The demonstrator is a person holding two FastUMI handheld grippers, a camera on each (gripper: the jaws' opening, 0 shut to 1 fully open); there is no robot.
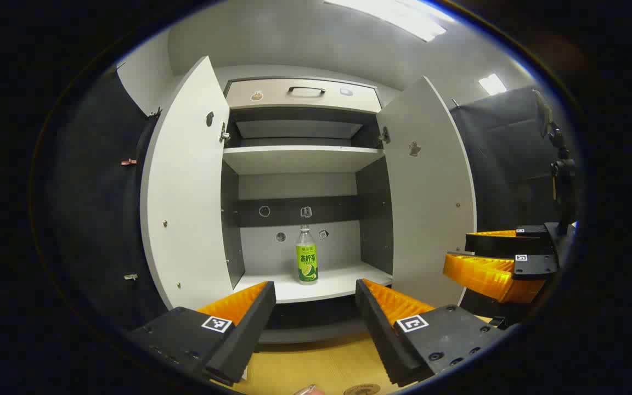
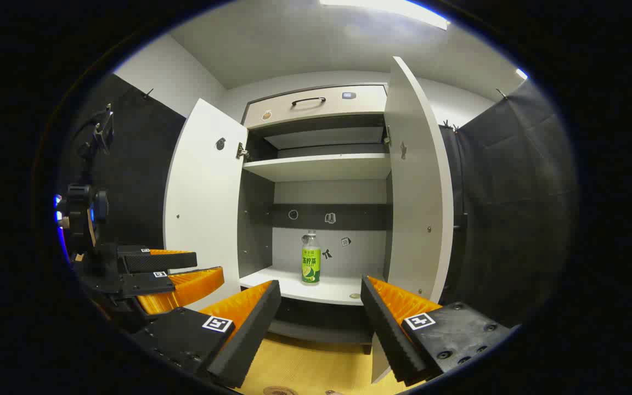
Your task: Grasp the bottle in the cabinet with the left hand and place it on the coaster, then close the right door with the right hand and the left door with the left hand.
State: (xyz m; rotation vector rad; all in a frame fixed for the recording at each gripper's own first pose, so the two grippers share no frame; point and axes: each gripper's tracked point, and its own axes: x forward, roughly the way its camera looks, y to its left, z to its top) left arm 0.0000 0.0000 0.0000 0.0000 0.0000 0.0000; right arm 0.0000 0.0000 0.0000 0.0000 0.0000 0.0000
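left door (image 1: 184,186) open | left gripper (image 1: 316,299) jaws apart, empty, short of cabinet | bottle (image 1: 306,257) upright on lower shelf (image 1: 343,280) | step: reach-in, grasp next | coaster (image 1: 361,390) probably at bench edge | right gripper (image 2: 321,299) open, idle

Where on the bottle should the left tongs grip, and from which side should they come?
Grip the bottle around its labelled middle, coming straight in from the open front. It stands upright, alone on the lower shelf, with both doors swung wide, so the open left tongs can probably close on its round sides.
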